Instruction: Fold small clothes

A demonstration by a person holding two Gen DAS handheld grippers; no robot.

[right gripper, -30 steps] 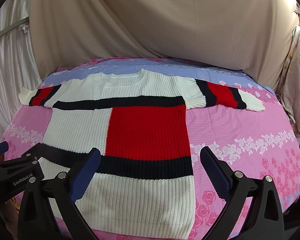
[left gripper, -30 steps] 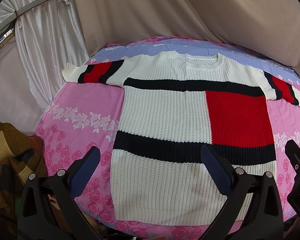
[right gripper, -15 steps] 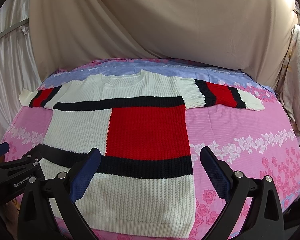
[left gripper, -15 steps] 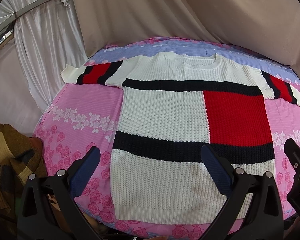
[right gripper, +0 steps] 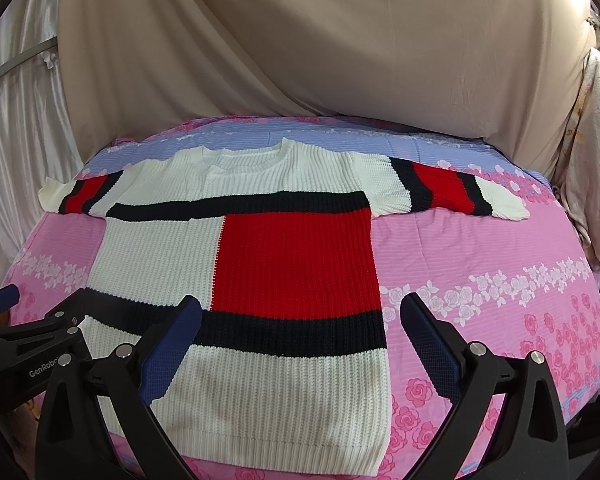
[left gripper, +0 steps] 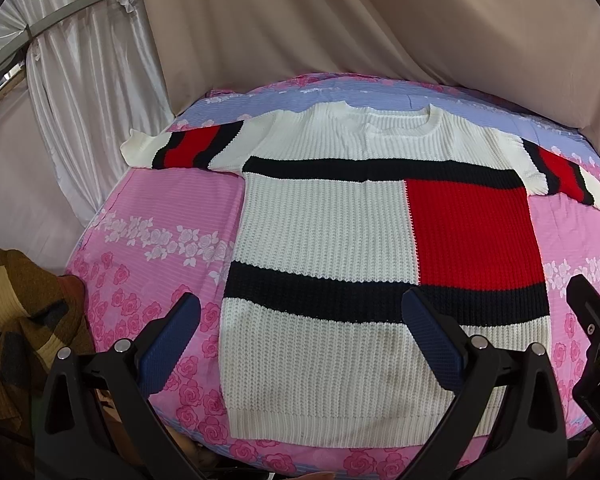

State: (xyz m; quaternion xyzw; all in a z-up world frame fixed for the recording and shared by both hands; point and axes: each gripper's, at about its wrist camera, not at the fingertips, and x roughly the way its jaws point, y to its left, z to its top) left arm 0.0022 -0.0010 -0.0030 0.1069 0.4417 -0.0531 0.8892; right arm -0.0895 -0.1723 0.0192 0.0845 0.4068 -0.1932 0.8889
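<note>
We see the chunky-knit cream sweater with a red block and navy bands [left gripper: 332, 240] [right gripper: 236, 264] lying flat and face up in the middle of the pink rose-print bedsheet [left gripper: 160, 220] [right gripper: 500, 264], neckline toward twelve o'clock and hem toward six. Both short sleeves are spread out sideways, one toward nine o'clock, the other toward three, each striped navy, red and navy with a cream cuff. Nothing on it is folded yet.

Our left gripper [left gripper: 300, 344] hangs over the hem end with its blue-padded fingers wide apart and holding nothing; the right-hand pad covers the lower navy band, the left-hand pad sits over bare sheet. Our right gripper [right gripper: 300, 340] is likewise spread wide and empty, its left pad over the cream and navy part of the body, its right pad over pink sheet at about four o'clock from the red block.

Toward twelve o'clock the sheet turns lilac-striped, and behind it hangs a beige draped cloth backdrop [left gripper: 380, 32] [right gripper: 320, 48]. At eight o'clock in the left view lies a brown and mustard checked knit garment [left gripper: 24, 320]; a white satin curtain [left gripper: 84, 80] hangs at ten.
</note>
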